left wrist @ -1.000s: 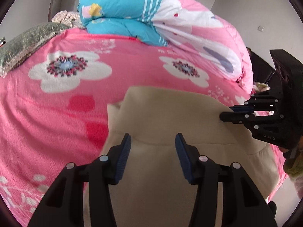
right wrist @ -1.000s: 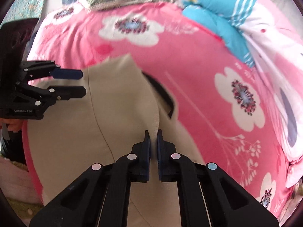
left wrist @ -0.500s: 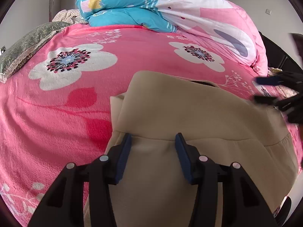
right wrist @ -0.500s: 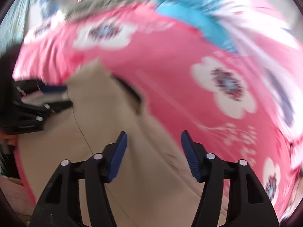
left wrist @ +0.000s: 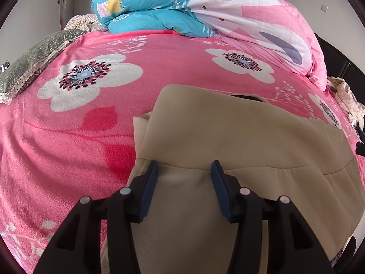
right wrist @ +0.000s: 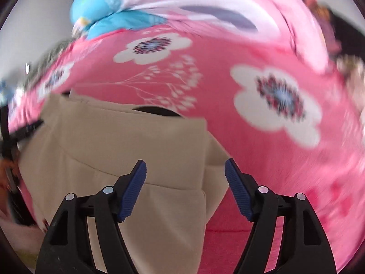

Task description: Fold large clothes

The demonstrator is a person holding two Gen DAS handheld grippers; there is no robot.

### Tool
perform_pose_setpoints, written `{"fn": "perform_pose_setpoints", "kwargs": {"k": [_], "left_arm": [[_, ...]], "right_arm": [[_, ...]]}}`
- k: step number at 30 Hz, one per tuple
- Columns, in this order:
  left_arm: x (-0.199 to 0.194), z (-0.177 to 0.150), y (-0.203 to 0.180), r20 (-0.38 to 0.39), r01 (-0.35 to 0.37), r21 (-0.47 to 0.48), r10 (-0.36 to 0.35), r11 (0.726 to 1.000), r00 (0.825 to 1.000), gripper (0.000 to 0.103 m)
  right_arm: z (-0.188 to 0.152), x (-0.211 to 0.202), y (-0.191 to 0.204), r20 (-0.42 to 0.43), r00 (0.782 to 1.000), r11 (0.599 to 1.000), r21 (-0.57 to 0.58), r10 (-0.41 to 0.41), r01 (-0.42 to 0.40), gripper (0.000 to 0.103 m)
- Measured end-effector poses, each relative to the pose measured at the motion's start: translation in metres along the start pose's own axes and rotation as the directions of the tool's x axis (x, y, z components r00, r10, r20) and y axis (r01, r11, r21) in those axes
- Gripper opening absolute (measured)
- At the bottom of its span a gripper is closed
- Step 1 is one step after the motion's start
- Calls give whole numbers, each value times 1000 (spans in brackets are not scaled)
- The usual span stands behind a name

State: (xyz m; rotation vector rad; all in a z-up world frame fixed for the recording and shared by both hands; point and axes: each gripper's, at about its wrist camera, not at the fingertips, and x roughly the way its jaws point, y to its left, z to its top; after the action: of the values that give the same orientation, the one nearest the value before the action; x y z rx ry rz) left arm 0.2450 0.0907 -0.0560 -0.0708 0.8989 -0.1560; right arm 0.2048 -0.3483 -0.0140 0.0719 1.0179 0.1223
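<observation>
A beige garment lies folded on the pink flowered bed cover, with a dark lining showing at its far edge. My left gripper is open and empty, just above the garment's folded seam. In the right wrist view the garment fills the lower left. My right gripper is open wide and empty, over the garment's right edge. The left gripper shows blurred at the far left of the right wrist view.
A blue and pink quilt is piled at the head of the bed. A grey-green patterned cloth lies at the far left edge. Crumpled pale clothing sits at the right edge. The right wrist view is motion-blurred.
My right gripper opened, let go of the garment and swung right, out of the left wrist view. The left gripper stayed open and moved slightly forward over the garment.
</observation>
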Motion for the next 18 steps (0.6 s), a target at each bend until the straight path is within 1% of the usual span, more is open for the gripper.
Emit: {"fn": "perform_pose_setpoints", "kwargs": {"k": [1, 3, 5, 6, 9, 10, 11, 12, 13, 14, 16, 18], "left_arm": [[0, 0, 0, 0, -4, 3, 4, 1000, 1000, 47], [1, -1, -1, 1, -9, 5, 9, 1000, 1000, 47], [0, -1, -1, 6, -12, 4, 12, 1000, 1000, 47], [0, -1, -1, 8, -12, 5, 12, 1000, 1000, 47], [0, -2, -1, 15, -12, 7, 12, 1000, 1000, 47], [0, -2, -1, 18, -10, 7, 10, 1000, 1000, 47], [0, -2, 0, 21, -5, 4, 5, 1000, 1000, 47], [-1, -3, 2, 26, 7, -2, -7, 1000, 1000, 47], [-3, -2, 5, 30, 29, -14, -29, 999, 999, 47], [-7, -2, 9, 36, 57, -29, -56, 998, 998, 47], [-18, 0, 18, 62, 113, -53, -109, 992, 992, 47], [-30, 3, 25, 92, 164, -52, -159, 985, 983, 47]], "right_arm": [[0, 7, -7, -11, 1000, 999, 43, 27, -26, 45], [1, 20, -17, -26, 997, 991, 115, 77, -74, 24], [0, 20, -21, -10, 994, 984, 144, 107, -105, 12], [-1, 16, -20, 11, 993, 982, 146, 117, -118, 8], [0, 4, -20, 58, 988, 978, 148, 143, -150, 7], [1, 4, -21, 61, 986, 976, 146, 153, -161, 8], [2, 4, -21, 62, 985, 976, 143, 158, -165, 15], [2, 6, -22, 62, 986, 977, 140, 154, -162, 31], [3, 7, -23, 61, 986, 977, 137, 156, -163, 40], [3, 10, -23, 57, 985, 977, 132, 163, -169, 54], [3, 15, -20, 25, 984, 977, 118, 176, -178, 54], [4, 20, -19, 9, 982, 976, 108, 188, -188, 54]]}}
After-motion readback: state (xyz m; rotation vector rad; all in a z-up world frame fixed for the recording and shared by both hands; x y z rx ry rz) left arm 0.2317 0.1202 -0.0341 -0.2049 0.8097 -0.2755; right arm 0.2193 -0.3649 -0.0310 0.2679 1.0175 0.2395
